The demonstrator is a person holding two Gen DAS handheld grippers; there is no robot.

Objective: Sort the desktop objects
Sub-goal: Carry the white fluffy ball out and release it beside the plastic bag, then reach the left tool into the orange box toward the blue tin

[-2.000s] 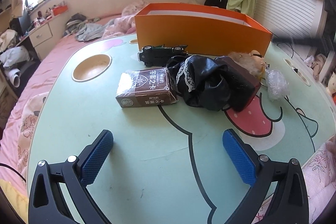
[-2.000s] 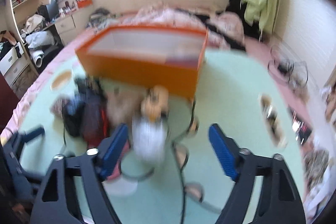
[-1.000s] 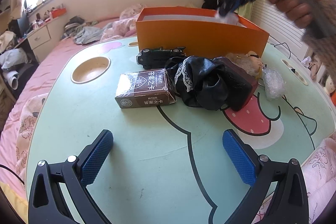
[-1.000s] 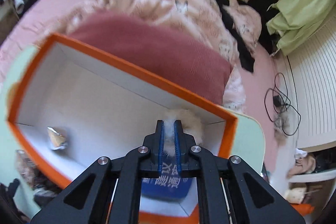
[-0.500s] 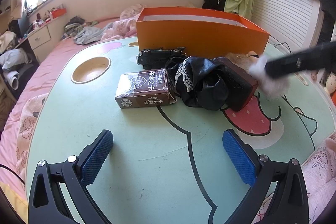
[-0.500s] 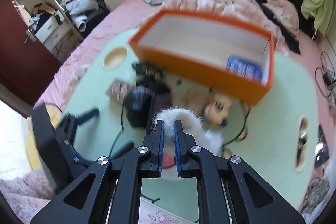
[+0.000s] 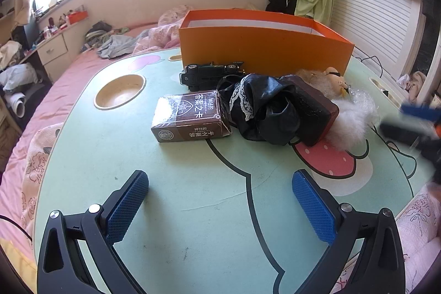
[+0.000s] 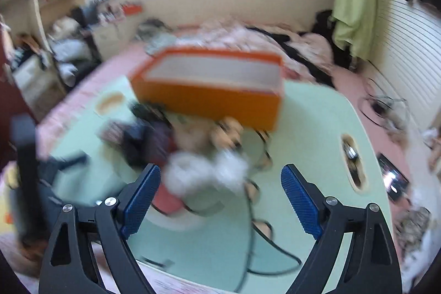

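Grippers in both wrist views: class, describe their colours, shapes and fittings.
The left gripper and right gripper match: black angular frames with triangular cut-outs, silver round screw heads, and flat blue finger pads with fine cross-hatched texture. No cables or sleeves show.

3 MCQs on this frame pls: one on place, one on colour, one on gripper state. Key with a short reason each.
1. Where is the toy car?
A. inside the box
B. on the table, in front of the box
C. in the round recess

2. What colour is the box?
A. orange
B. blue
C. white

3. What state is the left gripper in?
A. shut on the card box
B. shut on nothing
C. open, holding nothing

Key: 1 B, the car sits against the box's front wall. 2 A, its outer walls are orange. 3 C, the blue fingers stand wide apart over bare table, short of the card box.
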